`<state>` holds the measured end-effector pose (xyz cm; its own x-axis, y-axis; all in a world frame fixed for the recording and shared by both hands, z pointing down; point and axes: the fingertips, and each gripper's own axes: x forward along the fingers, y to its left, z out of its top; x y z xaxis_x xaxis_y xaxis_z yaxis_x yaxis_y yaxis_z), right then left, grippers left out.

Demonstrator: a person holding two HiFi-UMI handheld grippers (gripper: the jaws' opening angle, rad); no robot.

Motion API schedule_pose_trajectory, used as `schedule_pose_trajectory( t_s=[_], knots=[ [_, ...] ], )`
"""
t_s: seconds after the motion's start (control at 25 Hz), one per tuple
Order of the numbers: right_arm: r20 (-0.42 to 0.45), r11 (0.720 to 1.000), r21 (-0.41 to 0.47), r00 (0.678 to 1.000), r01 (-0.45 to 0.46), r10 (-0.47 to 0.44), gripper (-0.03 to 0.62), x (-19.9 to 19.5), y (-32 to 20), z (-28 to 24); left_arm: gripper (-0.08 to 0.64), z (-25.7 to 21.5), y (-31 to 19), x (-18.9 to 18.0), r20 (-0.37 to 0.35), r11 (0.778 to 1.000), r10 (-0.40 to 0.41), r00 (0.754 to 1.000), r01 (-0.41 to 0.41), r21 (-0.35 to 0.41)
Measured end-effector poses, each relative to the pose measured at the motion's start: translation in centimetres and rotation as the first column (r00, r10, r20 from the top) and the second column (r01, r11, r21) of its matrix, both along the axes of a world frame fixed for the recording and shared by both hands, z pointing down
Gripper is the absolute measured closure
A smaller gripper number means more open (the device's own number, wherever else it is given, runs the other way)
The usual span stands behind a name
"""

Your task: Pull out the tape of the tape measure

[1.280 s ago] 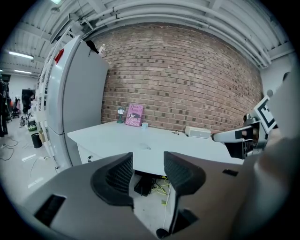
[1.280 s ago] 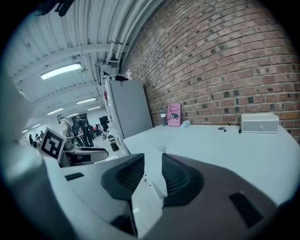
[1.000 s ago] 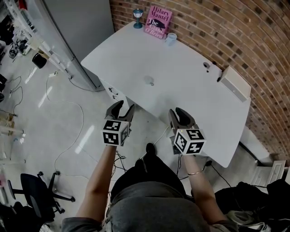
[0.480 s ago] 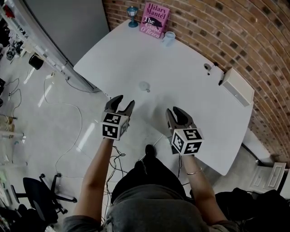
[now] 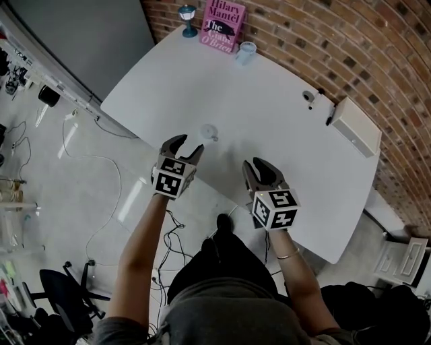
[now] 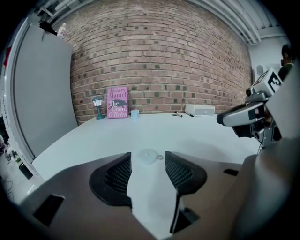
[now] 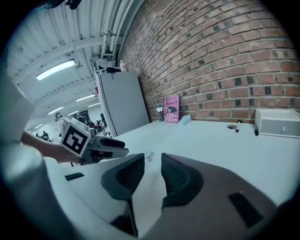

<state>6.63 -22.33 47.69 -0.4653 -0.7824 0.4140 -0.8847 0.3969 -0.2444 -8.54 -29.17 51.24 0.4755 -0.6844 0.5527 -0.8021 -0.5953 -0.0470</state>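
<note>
Tape measure is a tiny round pale one with a little ring on its side, lying flat on the white table not far from the near edge; nobody's touching it, and no tape is pulled out as far as I can see.

Left gripper hovers over the near edge of the table and points right at it; its jaws have just been opening and stand wide apart, with nothing between the pads; in the left gripper view the tape measure shows in the gap past the tips, so it's near but clear of them.

Right gripper hovers over the near edge too, off to the right and a bit further from the tape measure; its jaws are parted with a narrower gap and there's only bare tabletop showing through, so it's holding nothing.

Far side of the table: a pink book propped against the brick wall, a little lamp just left of it, a small pale cup just right of it; a white box sits further along the wall on the right.
</note>
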Motion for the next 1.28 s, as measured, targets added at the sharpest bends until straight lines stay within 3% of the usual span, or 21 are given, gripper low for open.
schedule_pose_trajectory(
  t_s=[0.68, 0.92, 1.28],
  knots=[
    [-0.005, 0.998, -0.046, 0.999, -0.035, 0.035, 0.488, 1.7, -1.1, 1.7, 0.333, 5.2, -4.0, 2.5, 0.160, 0.981, 0.177, 0.971, -0.162, -0.104],
    [-0.010, 0.997, -0.062, 0.999, -0.044, 0.043, 0.488, 2.1, -1.3, 2.2, 0.333, 6.2, -4.7, 3.1, 0.166, 0.971, 0.215, 0.962, -0.192, -0.142],
    [-0.014, 0.996, -0.078, 0.999, -0.039, 0.039, 0.488, 2.1, -1.1, 2.6, 0.343, 6.6, -4.9, 3.2, 0.148, 0.975, 0.191, 0.970, -0.170, -0.143]
  ],
)
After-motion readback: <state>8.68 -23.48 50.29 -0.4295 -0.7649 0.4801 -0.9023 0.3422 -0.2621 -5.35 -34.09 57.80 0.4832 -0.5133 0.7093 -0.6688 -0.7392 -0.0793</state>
